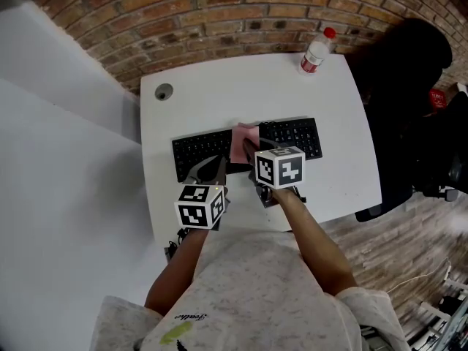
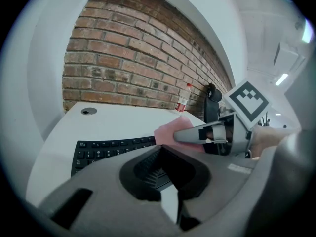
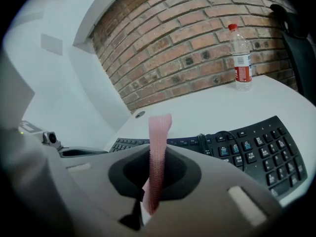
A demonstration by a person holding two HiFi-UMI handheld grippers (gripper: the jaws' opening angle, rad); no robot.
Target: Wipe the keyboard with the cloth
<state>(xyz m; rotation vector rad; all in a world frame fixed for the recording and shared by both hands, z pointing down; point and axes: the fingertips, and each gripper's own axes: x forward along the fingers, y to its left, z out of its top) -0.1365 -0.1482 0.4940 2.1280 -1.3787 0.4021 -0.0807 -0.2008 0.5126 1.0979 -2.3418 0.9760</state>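
— While the right gripper (image 1: 250,152) hangs over the middle of the black curved plastic keyboard (image 1: 194,148), what do its fingers have hold of?

— They are closed on the pink woven cloth (image 1: 245,139). In the right gripper view the cloth stands edge-on between them and rises up past their tips.

— And where is the cloth, set against the keyboard?

— Over the keyboard's middle, covering the keys where its two halves meet. I cannot tell whether it presses on the keys.

— What about the left gripper (image 1: 210,170)?

— It sits at the keyboard's near edge, over the left half, just beside the right gripper. Its fingers are drawn together, with only a thin slit between them, and they hold nothing.

— What lies beyond the keyboard?

— Bare white table (image 1: 241,93). A clear plastic water bottle (image 1: 316,51) with a red cap and red label stands upright past the keyboard's right end, near the far corner and well apart from the keys. A round grey cable hole (image 1: 164,91) is set in the tabletop past the keyboard's left end.

— And off the table?

— A red-brown brick wall (image 1: 219,13) runs behind it, on the far side of the keyboard. A black office chair (image 1: 406,86) stands to the keyboard's right, beside the table's edge.
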